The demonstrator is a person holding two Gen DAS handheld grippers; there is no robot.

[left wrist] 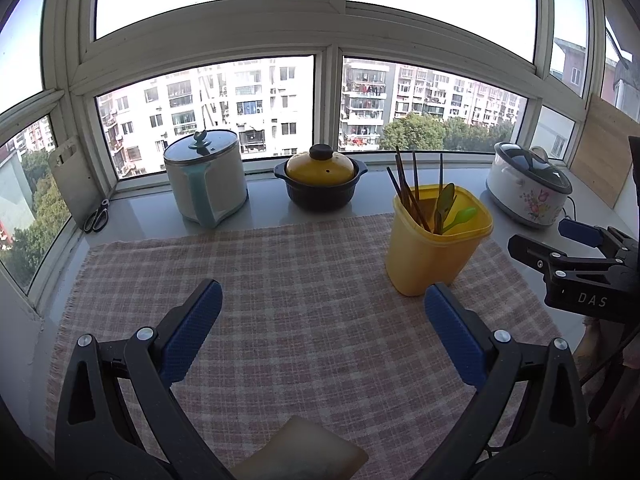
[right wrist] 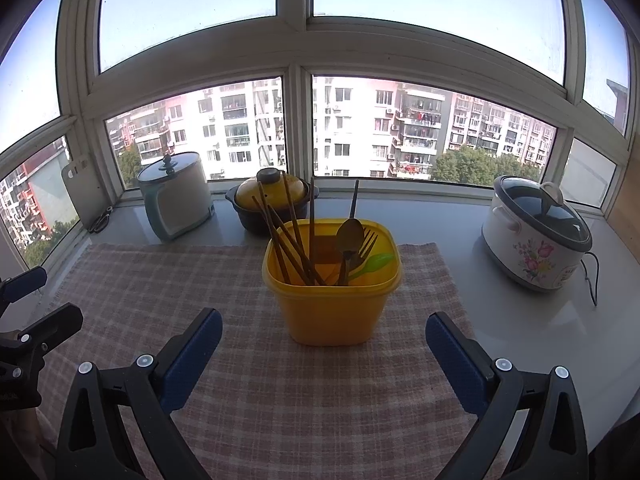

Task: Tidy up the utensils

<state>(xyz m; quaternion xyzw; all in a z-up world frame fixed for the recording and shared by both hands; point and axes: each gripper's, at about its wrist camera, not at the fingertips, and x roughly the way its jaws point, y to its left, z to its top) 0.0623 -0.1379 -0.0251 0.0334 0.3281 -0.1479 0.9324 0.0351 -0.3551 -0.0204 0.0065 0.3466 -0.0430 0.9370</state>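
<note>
A yellow plastic holder (right wrist: 332, 304) (left wrist: 432, 256) stands on the checked cloth (right wrist: 160, 280) (left wrist: 300, 280). Inside it lean several dark chopsticks (right wrist: 288, 240) (left wrist: 408, 188), a wooden spoon (right wrist: 349, 236), a fork (right wrist: 366, 246) and a green plastic spoon (right wrist: 372, 262) (left wrist: 462, 216). My right gripper (right wrist: 324, 344) is open, straight in front of the holder and short of it, nothing between its fingers. My left gripper (left wrist: 322, 320) is open over bare cloth, left of the holder. The right gripper (left wrist: 560, 256) also shows at the right edge of the left wrist view.
On the sill behind stand a white pot with a teal handle (left wrist: 206, 184), a yellow-lidded black casserole (left wrist: 320, 178) and a floral slow cooker (right wrist: 536, 236). Scissors (left wrist: 96, 218) and a cutting board (left wrist: 72, 180) lean at the far left. A tan flat object (left wrist: 304, 452) lies near me.
</note>
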